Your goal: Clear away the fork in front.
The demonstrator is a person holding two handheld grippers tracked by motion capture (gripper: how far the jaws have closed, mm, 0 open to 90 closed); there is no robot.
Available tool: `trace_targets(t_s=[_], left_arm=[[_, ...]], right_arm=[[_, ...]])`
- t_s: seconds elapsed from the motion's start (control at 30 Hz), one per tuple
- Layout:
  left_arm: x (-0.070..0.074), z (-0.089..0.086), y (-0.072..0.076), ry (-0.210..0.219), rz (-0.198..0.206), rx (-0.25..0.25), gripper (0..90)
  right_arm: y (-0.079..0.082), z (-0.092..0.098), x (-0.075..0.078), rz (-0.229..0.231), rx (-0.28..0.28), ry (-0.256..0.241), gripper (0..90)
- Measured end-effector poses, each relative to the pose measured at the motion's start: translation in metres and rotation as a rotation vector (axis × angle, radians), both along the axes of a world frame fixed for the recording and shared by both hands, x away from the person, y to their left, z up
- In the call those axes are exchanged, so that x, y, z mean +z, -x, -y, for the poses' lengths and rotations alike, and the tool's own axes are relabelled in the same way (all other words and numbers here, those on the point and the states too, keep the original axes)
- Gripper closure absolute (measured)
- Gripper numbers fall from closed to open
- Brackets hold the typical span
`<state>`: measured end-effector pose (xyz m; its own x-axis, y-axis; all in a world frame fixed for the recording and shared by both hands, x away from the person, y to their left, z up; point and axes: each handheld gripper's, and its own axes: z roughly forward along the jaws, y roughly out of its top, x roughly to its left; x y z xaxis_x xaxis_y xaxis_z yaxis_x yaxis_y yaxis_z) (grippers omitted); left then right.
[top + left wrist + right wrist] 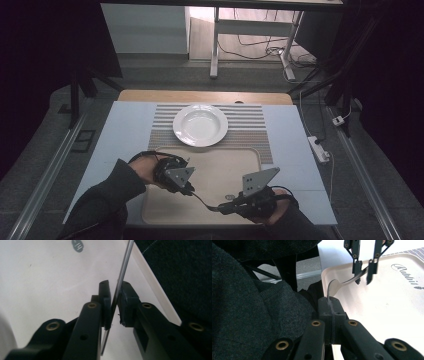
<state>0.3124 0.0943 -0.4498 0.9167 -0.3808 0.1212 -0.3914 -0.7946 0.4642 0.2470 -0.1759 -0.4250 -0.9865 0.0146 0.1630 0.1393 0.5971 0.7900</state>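
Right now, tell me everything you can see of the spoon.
The spoon is thin, shiny metal with a slim handle and an oval bowl. It hangs level above the beige tray, held at both ends: the right gripper is shut on the bowel end, and the left gripper has its jaws around the handle, a narrow gap showing.

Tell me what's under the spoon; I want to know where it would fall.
The cream tray lies under the spoon, which both grippers hold above it. The table under the tray is covered.

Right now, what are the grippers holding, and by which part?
A metal spoon: right gripper clamps its bowel end; left gripper's jaws straddle the handle, not fully closed.
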Motion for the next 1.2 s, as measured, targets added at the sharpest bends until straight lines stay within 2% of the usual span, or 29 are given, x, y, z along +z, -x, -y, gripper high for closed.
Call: trace_targets(t_s=[0.1,0.23,0.37,0.47,0.6,0.63,0.7,0.77,0.8,0.83,0.87,0.97,1.0,1.2], left_arm=[[0.0,0.001,0.002,-0.006,0.037,-0.062,83.1],[0.0,0.002,0.003,-0.026,0.049,-0.121,86.0],[-0.003,0.002,0.002,-0.046,0.017,-0.11,86.8],[-0.004,0.002,0.001,-0.051,-0.012,-0.086,86.8],[-0.004,0.002,0.001,-0.06,-0.054,-0.011,86.8],[-0.003,0.002,0.0,-0.064,-0.06,0.011,86.8],[-0.002,0.001,0.0,-0.064,-0.079,0.07,86.8],[0.0,-0.001,-0.001,-0.065,-0.099,0.123,86.8],[0.001,-0.001,-0.001,-0.065,-0.107,0.152,86.8],[0.001,-0.002,-0.001,-0.068,-0.117,0.177,86.8],[0.002,-0.003,0.0,-0.069,-0.124,0.204,86.7],[0.002,-0.006,0.001,-0.088,-0.146,0.283,86.7],[0.002,-0.007,0.001,-0.094,-0.153,0.309,86.7],[-0.001,-0.016,0.007,-0.075,-0.168,0.456,86.7]], right_arm=[[0.0,0.0,-0.001,-0.003,0.004,-0.003,90.0],[0.0,0.0,-0.001,0.007,0.018,-0.002,89.4],[-0.002,0.002,-0.003,0.036,-0.002,0.01,86.3],[-0.004,0.002,-0.005,0.053,-0.038,0.016,77.9],[-0.007,0.004,-0.005,0.079,-0.095,0.021,65.2],[-0.009,0.006,-0.004,0.088,-0.12,0.017,57.4],[-0.009,0.007,-0.004,0.095,-0.135,0.012,54.7],[-0.011,0.009,-0.003,0.123,-0.164,0.02,45.8],[-0.011,0.01,-0.003,0.141,-0.201,0.023,40.5],[-0.011,0.01,-0.003,0.141,-0.201,0.023,40.5],[-0.012,0.012,-0.003,0.156,-0.241,0.025,35.3],[-0.015,0.016,-0.002,0.162,-0.299,0.026,30.5],[-0.015,0.016,-0.002,0.162,-0.299,0.026,30.5],[-0.018,0.025,-0.004,0.142,-0.398,0.051,22.8]])
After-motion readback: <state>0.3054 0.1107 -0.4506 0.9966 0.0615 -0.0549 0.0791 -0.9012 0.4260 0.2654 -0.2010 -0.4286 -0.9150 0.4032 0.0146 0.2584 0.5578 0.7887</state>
